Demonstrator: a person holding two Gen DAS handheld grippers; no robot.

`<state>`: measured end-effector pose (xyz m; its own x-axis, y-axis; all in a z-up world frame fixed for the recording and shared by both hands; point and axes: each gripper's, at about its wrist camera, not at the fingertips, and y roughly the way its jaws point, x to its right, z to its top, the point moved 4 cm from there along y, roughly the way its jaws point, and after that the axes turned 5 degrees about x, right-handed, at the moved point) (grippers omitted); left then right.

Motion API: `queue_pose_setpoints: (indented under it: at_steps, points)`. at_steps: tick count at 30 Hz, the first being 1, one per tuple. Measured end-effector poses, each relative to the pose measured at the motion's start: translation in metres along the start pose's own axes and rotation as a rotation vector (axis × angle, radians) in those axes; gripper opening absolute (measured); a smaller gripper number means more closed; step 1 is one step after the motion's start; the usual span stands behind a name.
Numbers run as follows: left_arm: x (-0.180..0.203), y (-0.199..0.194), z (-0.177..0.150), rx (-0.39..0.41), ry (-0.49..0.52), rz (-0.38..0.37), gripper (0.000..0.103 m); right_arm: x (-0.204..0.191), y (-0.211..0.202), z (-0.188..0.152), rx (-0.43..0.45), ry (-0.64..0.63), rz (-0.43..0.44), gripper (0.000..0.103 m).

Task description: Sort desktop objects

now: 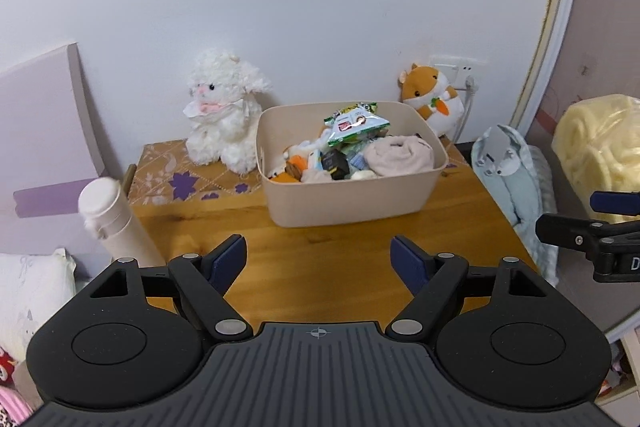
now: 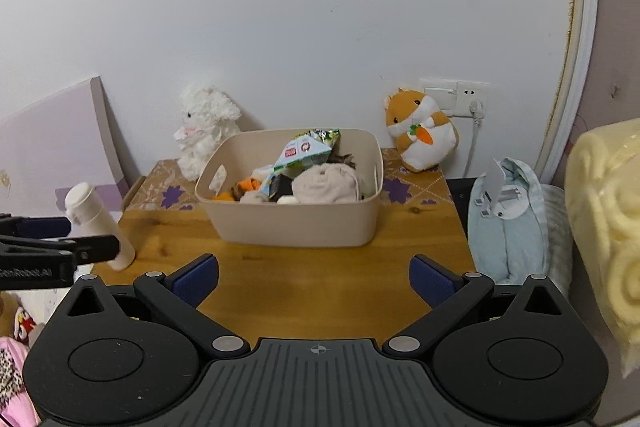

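Toys and snacks fill a beige bin (image 1: 352,195) that sits in the middle of a wooden table (image 1: 320,267). Inside the bin lie a green snack bag (image 1: 354,125), a rolled pink cloth (image 1: 400,155), a small black box (image 1: 335,163) and some orange bits that are too small to tell. A white lamb toy (image 1: 222,111) sits behind the bin on the left, near the wall. An orange hamster toy (image 1: 434,97) holding a carrot sits behind the bin on the right, next to a wall socket (image 2: 468,97). A white bottle (image 1: 116,223) stands at the left edge of the table. A pale blue soft thing (image 2: 508,223) lies just off the right side of the table, and a yellow blanket (image 2: 604,227) is past it.

The left gripper (image 1: 316,259) hangs over the near part of the table with its blue fingers wide apart and nothing between them. The right gripper (image 2: 314,277) does the same beside it, also wide open and holding nothing. Both are a little way back from the bin and touch nothing.
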<state>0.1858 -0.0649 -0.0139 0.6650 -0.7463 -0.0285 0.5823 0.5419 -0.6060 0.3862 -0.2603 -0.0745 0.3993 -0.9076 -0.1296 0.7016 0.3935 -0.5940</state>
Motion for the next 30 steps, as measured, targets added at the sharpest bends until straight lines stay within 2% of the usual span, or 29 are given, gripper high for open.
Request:
queue_pose_setpoints:
  at_steps: [7,13,18,23,30]
  points:
    - [-0.003,-0.049,-0.022,0.005,0.032,0.028,0.081,-0.003,-0.040,-0.019,-0.019,-0.015,0.004,0.103]
    - [-0.002,-0.077,-0.037,-0.023,0.010,-0.003,0.081,-0.005,-0.068,-0.027,-0.038,-0.049,-0.005,0.103]
    - [0.002,-0.096,-0.042,-0.021,0.036,0.010,0.081,0.000,-0.090,-0.029,-0.037,-0.065,-0.018,0.103]
    - [0.008,-0.105,-0.042,-0.038,0.051,-0.044,0.082,0.005,-0.101,-0.031,-0.050,-0.070,-0.025,0.103]
    - [0.008,-0.101,-0.043,-0.058,0.031,-0.064,0.082,0.012,-0.104,-0.031,-0.051,-0.066,-0.037,0.103]
